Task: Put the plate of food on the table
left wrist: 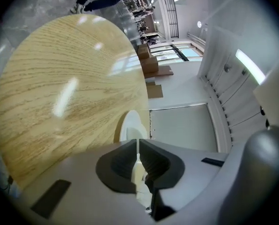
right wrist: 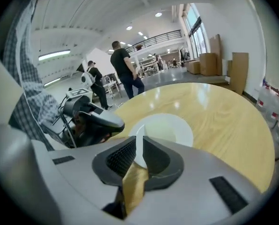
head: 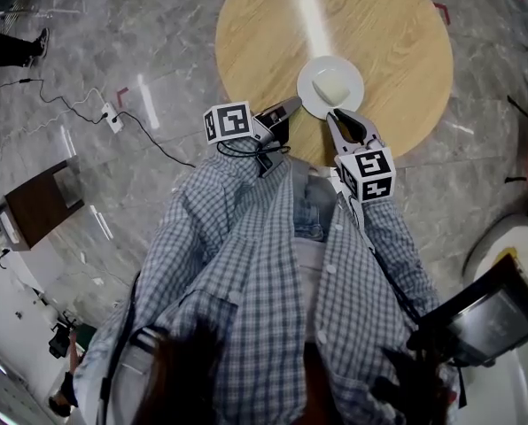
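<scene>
the left claw point(left wrist: 138, 146) is clamped on the thin rim of a round white plate point(left wrist: 129, 128), its two dark ribbed pads pressed to either side of the edge. the right claw point(right wrist: 140, 145) bites the same rim a little further round, its pads also closed on the white edge. from the head view both claws, left point(head: 292, 105) and right point(head: 334, 116), meet the plate's point(head: 353, 78) near side, coming in at an angle to each other. the plate sits face up and level. being round, it has no long axis. it is smooth and glossy, with a shallow raised rim, and it carries one pale lump of food point(head: 332, 85) with soft corners. the plate is over the near part of a round light-wood bench point(head: 397, 42) with fine straight grain and a sheen. whether it rests on the wood i cannot tell. one plate, one lump, two claws, one bench.
</scene>
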`<state>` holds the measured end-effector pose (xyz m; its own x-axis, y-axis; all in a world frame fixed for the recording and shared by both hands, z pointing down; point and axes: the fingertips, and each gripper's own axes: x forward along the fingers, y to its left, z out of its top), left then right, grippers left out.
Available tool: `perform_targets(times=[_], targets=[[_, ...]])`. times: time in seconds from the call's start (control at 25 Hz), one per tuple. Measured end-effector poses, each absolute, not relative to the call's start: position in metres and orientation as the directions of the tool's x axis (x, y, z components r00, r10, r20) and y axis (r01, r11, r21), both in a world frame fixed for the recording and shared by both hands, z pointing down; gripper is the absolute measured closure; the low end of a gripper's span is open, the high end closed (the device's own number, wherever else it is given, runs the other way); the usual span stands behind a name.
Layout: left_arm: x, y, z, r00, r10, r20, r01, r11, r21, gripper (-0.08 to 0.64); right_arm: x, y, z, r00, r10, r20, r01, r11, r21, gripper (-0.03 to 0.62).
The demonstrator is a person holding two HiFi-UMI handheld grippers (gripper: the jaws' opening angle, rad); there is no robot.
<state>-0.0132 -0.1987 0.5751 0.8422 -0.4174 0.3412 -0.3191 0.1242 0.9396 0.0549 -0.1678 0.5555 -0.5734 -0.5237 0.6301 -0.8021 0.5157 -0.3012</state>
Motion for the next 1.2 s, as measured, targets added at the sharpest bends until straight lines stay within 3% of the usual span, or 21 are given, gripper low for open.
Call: perform_targets(times=[0.32, 0.8, 1.2], targets=[[0.001, -0.189, 0.539, 0.859, -0.354, 0.37, -0.423, -0.083, 0.902, 0.552, 0.089, -0.172, 0.542, -0.504, -0.616, 0.605, -0.862, 0.321, -0.391, 0.584], [0.019, -0.168, 0.479, 0.856, -0.349, 0.382, -0.502, -0.385, 0.774, 0.552, 0.106, -0.157, 0.5, -0.45, -0.722, 0.525, -0.889, 0.31, -0.335, 0.584], [0.019, -0.174, 0.432, 0.84, -0.409, 0.358, -0.533, -0.495, 0.686, 0.552, 0.108, -0.163, 0.44, -0.423, -0.802, 0.421, -0.904, 0.342, -0.255, 0.584]])
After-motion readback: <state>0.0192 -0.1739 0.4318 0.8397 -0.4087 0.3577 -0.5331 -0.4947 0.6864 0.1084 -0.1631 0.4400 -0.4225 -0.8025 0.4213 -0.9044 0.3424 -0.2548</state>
